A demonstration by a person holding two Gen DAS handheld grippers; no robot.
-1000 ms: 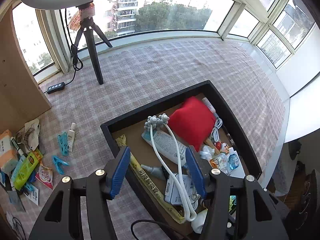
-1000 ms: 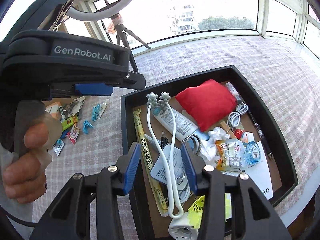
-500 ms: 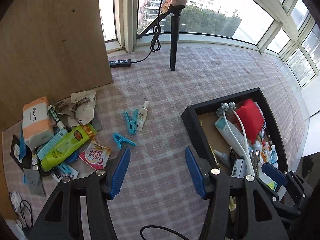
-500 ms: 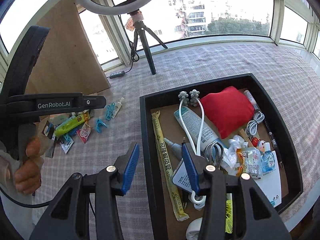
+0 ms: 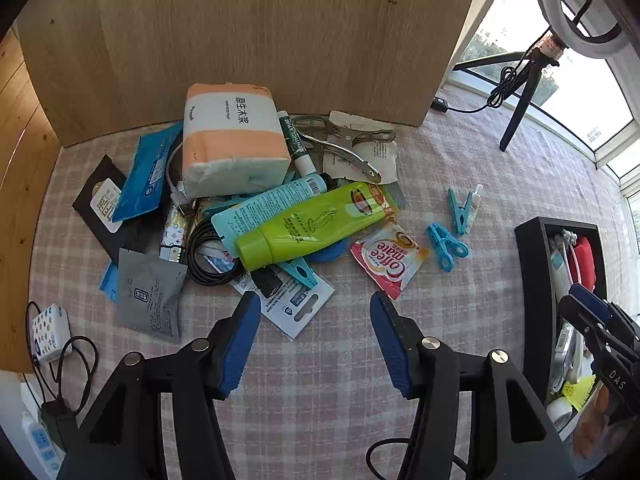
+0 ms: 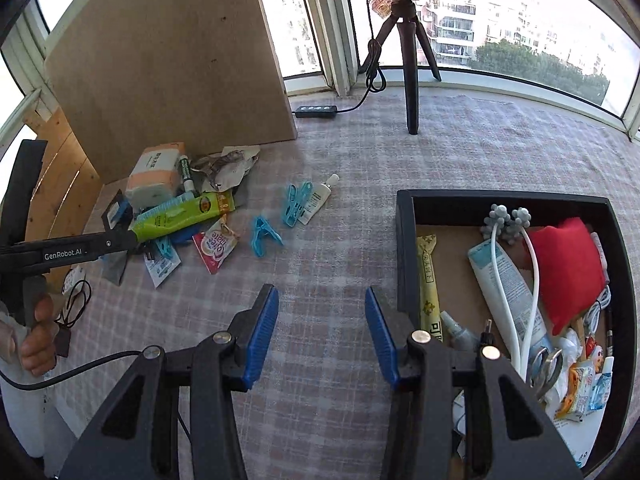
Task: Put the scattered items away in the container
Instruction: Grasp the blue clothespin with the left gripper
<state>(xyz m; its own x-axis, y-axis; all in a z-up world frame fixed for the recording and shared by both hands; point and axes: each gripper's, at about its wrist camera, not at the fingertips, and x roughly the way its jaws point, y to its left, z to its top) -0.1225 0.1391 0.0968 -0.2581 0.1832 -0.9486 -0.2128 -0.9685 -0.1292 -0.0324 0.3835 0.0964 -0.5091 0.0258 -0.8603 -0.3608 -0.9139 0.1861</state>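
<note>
A: Left wrist view first. How does the left gripper [image 5: 314,322] stand?

B: Spread wide, its blue ribbed pads [image 5: 239,342] gripping nothing and touching nothing, poised above the pink checked cloth [image 5: 320,400].

A: And ahead of it?

B: The heap of scattered items. Just beyond the fingertips lies a flat white printed packet [image 5: 296,300]; further on, a glossy lime-green tube [image 5: 308,224] rests across a pale blue tube [image 5: 264,206]. Behind those sits a soft orange-and-white tissue pack [image 5: 232,148], with metal clips [image 5: 340,144] on paper beside it. Ahead to the right are a red coffee sachet [image 5: 386,260] and two blue plastic pegs [image 5: 446,246]. A crinkled grey pouch [image 5: 150,296] lies to the left.

A: The container?

B: The black tray [image 5: 532,280] is far right, with the right gripper seen over it.

A: Now the right wrist view.

B: The right gripper [image 6: 320,330] is also parted wide and empty, over bare cloth. The tray [image 6: 404,256] sits just right of its right finger, holding a red cushion [image 6: 568,268], a white tube [image 6: 504,280], a yellow stick packet [image 6: 428,280] and a white cord [image 6: 532,280]. The heap lies well ahead to the left, against a wooden board [image 6: 172,60].
</note>
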